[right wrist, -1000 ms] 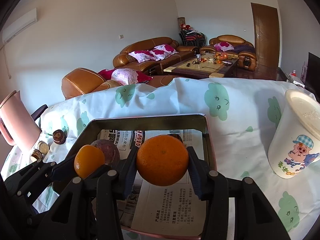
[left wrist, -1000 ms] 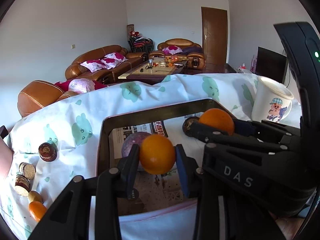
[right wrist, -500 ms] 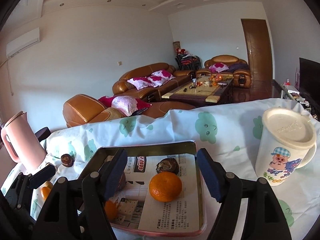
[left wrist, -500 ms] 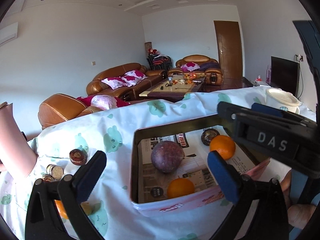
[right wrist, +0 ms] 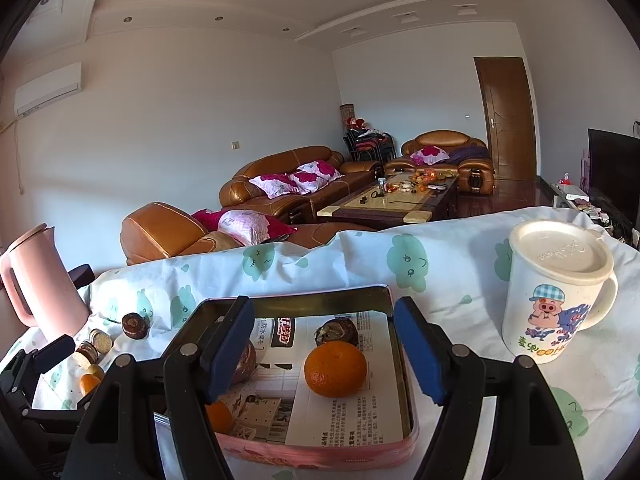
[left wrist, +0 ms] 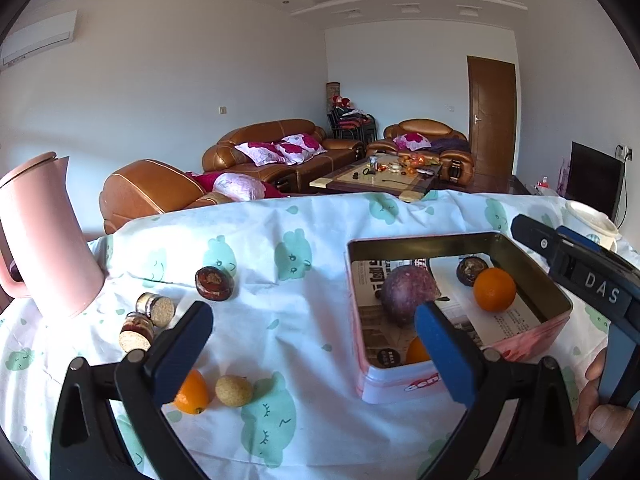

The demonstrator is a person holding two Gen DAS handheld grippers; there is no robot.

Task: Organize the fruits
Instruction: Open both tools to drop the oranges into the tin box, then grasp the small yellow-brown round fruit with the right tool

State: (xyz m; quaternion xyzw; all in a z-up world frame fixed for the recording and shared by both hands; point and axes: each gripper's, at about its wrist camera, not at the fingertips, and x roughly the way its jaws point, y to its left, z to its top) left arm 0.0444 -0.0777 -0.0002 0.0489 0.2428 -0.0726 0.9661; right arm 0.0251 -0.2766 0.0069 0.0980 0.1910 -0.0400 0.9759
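Currently my left gripper [left wrist: 312, 340] stands at its widest, jaws having just opened, nothing between them; it hangs over the cloth beside the pink tin [left wrist: 400, 388]. My right gripper [right wrist: 322, 344] is partly open, its jaws also just opened, empty, above the tin. Inside the tin lie a purple fruit [left wrist: 406, 290], an orange [right wrist: 335, 368], a second orange [right wrist: 218, 416] and a dark fruit [right wrist: 336, 332].

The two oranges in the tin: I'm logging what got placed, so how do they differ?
The far orange lies in full view toward the tin's right wall, beside a dark fruit; the near orange sits at the front left, half hidden by the right gripper. Both rest loose on newspaper.
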